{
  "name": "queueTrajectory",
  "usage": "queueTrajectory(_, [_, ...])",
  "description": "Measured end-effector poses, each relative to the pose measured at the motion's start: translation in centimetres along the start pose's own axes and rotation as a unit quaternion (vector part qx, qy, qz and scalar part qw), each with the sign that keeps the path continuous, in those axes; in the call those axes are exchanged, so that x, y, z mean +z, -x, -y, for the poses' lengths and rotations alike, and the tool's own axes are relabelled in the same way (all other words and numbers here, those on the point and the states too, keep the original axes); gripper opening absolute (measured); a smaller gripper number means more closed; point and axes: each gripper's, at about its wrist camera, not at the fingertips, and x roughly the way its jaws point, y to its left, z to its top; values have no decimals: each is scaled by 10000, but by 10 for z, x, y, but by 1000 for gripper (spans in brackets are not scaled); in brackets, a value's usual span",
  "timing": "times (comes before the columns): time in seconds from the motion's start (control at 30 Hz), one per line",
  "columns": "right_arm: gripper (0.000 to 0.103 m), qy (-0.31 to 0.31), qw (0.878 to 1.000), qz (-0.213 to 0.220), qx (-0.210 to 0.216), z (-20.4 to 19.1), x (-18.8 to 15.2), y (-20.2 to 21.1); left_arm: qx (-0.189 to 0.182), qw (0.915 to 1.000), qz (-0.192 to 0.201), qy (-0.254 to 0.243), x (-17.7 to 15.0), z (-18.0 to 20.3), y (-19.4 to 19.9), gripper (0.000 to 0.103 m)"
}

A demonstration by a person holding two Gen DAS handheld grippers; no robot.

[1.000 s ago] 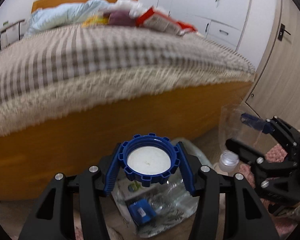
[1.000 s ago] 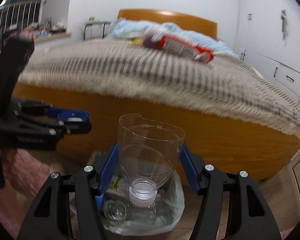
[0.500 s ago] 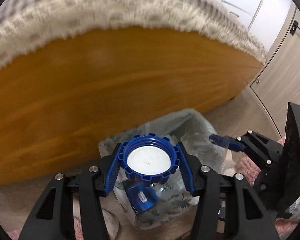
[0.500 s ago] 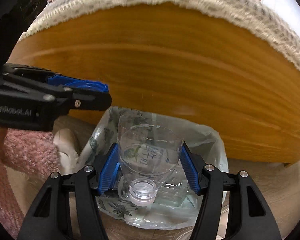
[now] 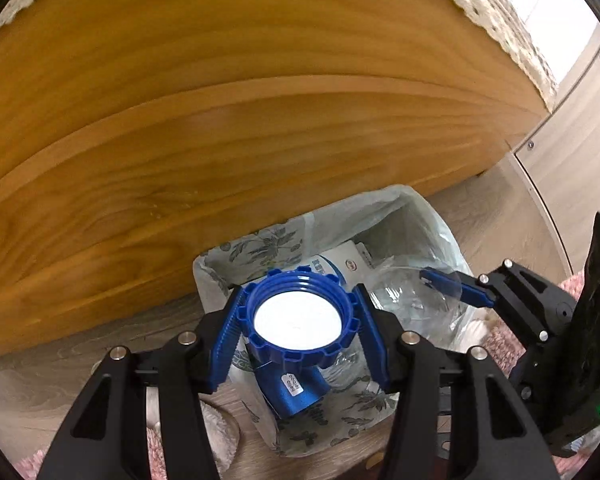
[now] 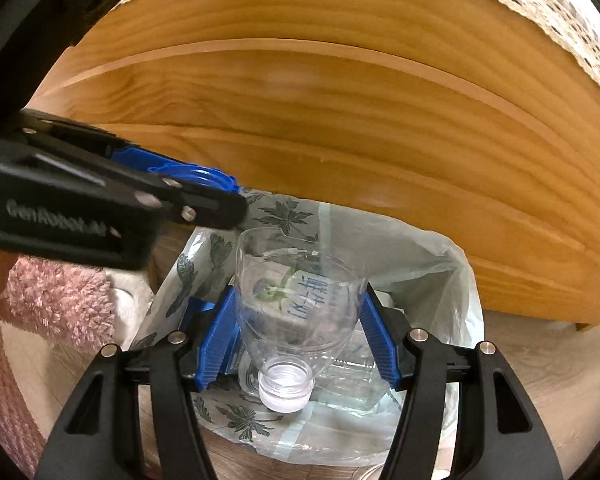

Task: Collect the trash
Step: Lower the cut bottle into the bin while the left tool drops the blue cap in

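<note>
Trash is in both grippers, right over the bin; left gripper [image 5: 302,334] is clamped on a blue ribbed cap [image 5: 303,320], pads on its two sides, open face with the white liner toward the camera; right gripper [image 6: 296,334] is clamped on a cut-off clear bottle top [image 6: 300,304], neck and white cap [image 6: 285,385] pointing back at the camera, cut rim pointing away and down; both point steeply down, so I read this as the pre-drop hover, release not yet done.

Why held this way, my read: side grip on the cap uses the ribs for bite; the bottle piece is gripped across its wide shoulder because the walls are thin and slippery, a hard squeeze would buckle it; both mouths aimed at the opening so each piece falls in once the jaws part.

Bin [image 5: 204,268] sits on the wood floor [image 5: 40,376] touching or just beside the bed's wooden side panel [image 5: 260,120]; lined with a pale leaf-print bag [image 6: 440,264]; already inside: a blue cylindrical piece with a small white label [image 5: 296,392], a white carton with blue print [image 5: 340,264], some clear crumpled plastic [image 5: 400,300]; depth of fill hard to judge.

Pink fluffy rug [image 6: 60,300] lies beside the bin; fringed bedspread edge [image 6: 560,12] hangs above the panel.

Risk: the light bottle piece could catch the bag rim.
</note>
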Motion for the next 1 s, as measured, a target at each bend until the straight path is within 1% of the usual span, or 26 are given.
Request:
queueTrajectory(0.1, [59,-128,9999,-74,-28,5,0,-5,-42,9998,17,202,3,-8,2,52])
queueTrajectory(0.13, [59,-163,9998,-86,-48,7,-1,-4,-49,9997,17,242,4,-10,3,54])
queueTrajectory(0.27, [59,-242,9997,-86,-58,10,2,-6,-99,9988,5,469,6,-17,6,70])
queueTrajectory(0.3, [59,-247,9996,-86,-58,10,2,-6,-64,9986,-18,519,6,-18,6,73])
queueTrajectory(0.47, [59,-251,9996,-144,-28,10,0,-12,58,9971,-142,751,6,-25,6,94])
queueTrajectory(0.63, [59,-246,9995,-209,12,10,0,-15,146,9951,-176,958,5,-34,11,95])
queueTrajectory(0.67, [59,-253,9994,-234,31,10,0,-17,217,9948,-203,978,5,-35,11,95])
queueTrajectory(0.73, [59,-260,9993,-272,57,9,-1,-20,453,9935,-377,969,3,-38,10,95])
queueTrajectory(0.8, [59,-275,9991,-303,79,8,-1,-25,596,9918,-536,998,-1,-43,10,95])
queueTrajectory(0.9, [59,-369,9983,-415,200,8,-1,-34,519,9892,-600,1232,-3,-54,11,95])
queueTrajectory(1.0, [59,-333,9977,-544,238,4,-3,-44,551,9864,-655,1401,-4,-64,10,95])
